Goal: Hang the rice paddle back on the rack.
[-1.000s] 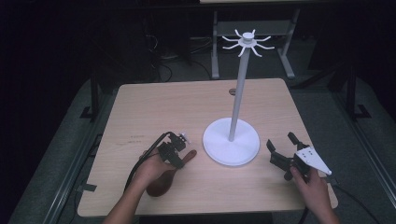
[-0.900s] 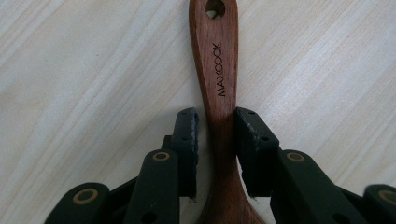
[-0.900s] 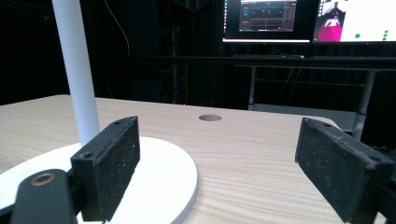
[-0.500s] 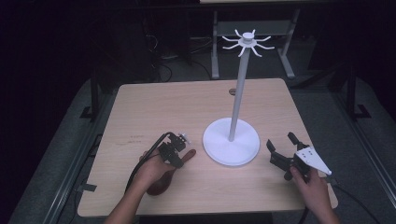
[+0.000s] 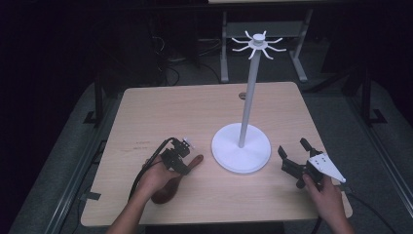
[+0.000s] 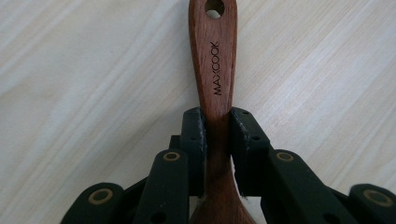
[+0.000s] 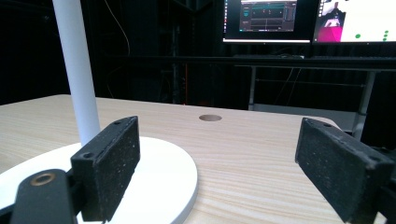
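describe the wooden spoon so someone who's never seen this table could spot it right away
On the light wood table, start at the tall white hook stand and look to the left of its round base. There the wooden spoon lies flat, its handle between the jaws of the left gripper. It is the only dark reddish-brown thing there, with MAXCOOK printed on the handle and a hanging hole at its end.

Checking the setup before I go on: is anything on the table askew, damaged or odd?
Nothing stands out. The white hook stand is upright on the light wooden table, and the brown wooden spoon lies flat, undamaged, with the left gripper clamped on its handle.
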Demonstrator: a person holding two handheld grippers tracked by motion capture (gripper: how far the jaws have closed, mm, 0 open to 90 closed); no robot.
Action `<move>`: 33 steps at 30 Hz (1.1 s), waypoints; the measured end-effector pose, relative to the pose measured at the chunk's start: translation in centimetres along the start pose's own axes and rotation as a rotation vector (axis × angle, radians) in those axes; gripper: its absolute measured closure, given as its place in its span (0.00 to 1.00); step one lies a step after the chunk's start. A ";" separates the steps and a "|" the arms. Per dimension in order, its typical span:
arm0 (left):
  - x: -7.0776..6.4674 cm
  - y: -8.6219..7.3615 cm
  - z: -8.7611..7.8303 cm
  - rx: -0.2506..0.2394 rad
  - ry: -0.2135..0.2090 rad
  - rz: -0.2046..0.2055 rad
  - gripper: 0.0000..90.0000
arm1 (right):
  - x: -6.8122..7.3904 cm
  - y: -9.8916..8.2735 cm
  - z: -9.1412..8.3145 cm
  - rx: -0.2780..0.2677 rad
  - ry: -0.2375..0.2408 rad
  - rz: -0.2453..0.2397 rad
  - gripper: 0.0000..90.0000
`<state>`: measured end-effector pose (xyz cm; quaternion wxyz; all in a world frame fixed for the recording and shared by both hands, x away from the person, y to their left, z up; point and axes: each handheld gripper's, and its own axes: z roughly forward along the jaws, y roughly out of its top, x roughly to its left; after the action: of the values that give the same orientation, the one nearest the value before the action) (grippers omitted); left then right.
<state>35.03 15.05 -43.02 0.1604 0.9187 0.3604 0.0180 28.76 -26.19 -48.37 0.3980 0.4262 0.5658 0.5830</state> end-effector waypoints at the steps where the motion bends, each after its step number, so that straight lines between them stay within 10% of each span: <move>1: 0.1 -0.1 -0.2 -0.011 -0.006 -0.003 0.85 | 0.0 0.0 0.0 0.001 0.000 -0.001 0.15; 33: 3.1 -5.2 -6.0 -0.625 -0.152 0.058 0.85 | 0.0 0.0 0.0 0.000 0.000 0.000 0.15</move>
<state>33.02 22.37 -39.19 0.4607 0.8336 0.2979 0.0635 28.76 -26.19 -48.38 0.3980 0.4262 0.5659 0.5829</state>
